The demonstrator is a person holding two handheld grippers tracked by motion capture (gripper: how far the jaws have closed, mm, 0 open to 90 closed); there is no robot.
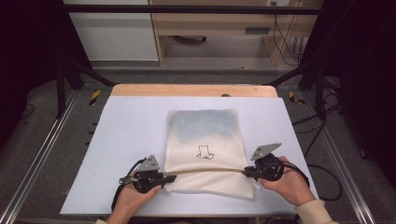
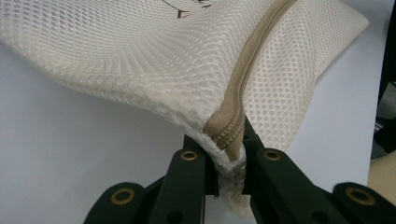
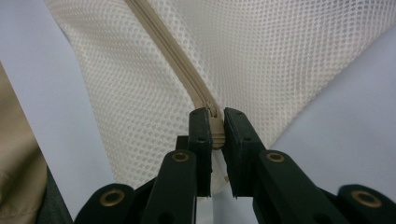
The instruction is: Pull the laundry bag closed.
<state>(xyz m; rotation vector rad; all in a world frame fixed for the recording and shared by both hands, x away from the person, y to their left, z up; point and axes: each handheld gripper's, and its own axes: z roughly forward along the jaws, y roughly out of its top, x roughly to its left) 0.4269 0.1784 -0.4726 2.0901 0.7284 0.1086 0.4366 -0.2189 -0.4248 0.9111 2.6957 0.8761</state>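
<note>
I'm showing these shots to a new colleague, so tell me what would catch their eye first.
First, the cream mesh bag lying in the middle of the white table, with a small dark drawing on it. Next, its tan zipper runs across near the person's edge, with the left tongs and right tongs each shut on one end of it.

Black claws (image 1: 169, 178), brass rivets, grey plates, black cables, cream sleeve (image 1: 312, 211)

A pale blue mat (image 1: 130, 140) covers a wooden table (image 1: 194, 90), with a wooden cabinet (image 1: 215, 23) behind.
</note>
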